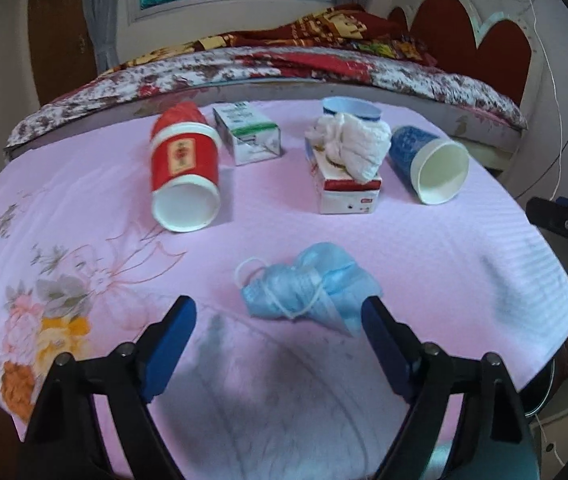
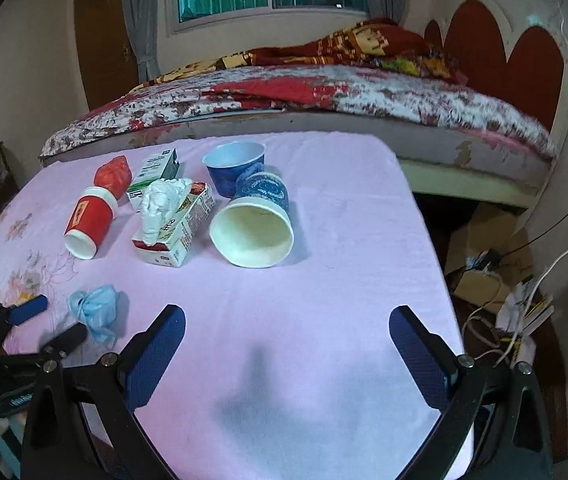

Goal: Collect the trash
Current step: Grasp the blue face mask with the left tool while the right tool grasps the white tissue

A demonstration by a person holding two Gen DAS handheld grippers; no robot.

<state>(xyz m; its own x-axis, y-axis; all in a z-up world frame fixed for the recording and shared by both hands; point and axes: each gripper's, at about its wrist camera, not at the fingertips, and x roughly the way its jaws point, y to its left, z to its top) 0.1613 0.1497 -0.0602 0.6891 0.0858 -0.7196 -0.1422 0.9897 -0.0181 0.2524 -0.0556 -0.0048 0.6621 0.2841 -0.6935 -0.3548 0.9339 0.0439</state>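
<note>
Two paper cups lie on their sides on the tabletop (image 2: 344, 208): a red cup (image 1: 185, 172) at the left and a blue cup (image 1: 428, 164) at the right, both with the open mouth toward the cameras. A third cup, a blue bowl-shaped cup (image 2: 235, 168), stands upright behind; in the left wrist view it is mostly hidden by a white crumpled tissue (image 1: 352, 144), which sits on a flat red-and-white carton (image 1: 344, 188). One green-and-white box (image 1: 249, 134) lies between the red cup and the carton. Behind the red cup there is something red and crumpled (image 2: 113, 174); I cannot tell what it is. The print on the boxes is too blurred to read.

One blue face mask (image 1: 308, 290), crumpled, with white ear loops, lies near the front of the pink cloth. It is just ahead of the left gripper (image 1: 279, 320), between the tips of its blue pads but not touched by them; the jaws stand wide apart. The right gripper (image 2: 286, 328) hangs over bare cloth, its jaws also wide and empty. The cloth has a flower print at the left edge. The tabletop's edges are cut off at the bottom.
</note>
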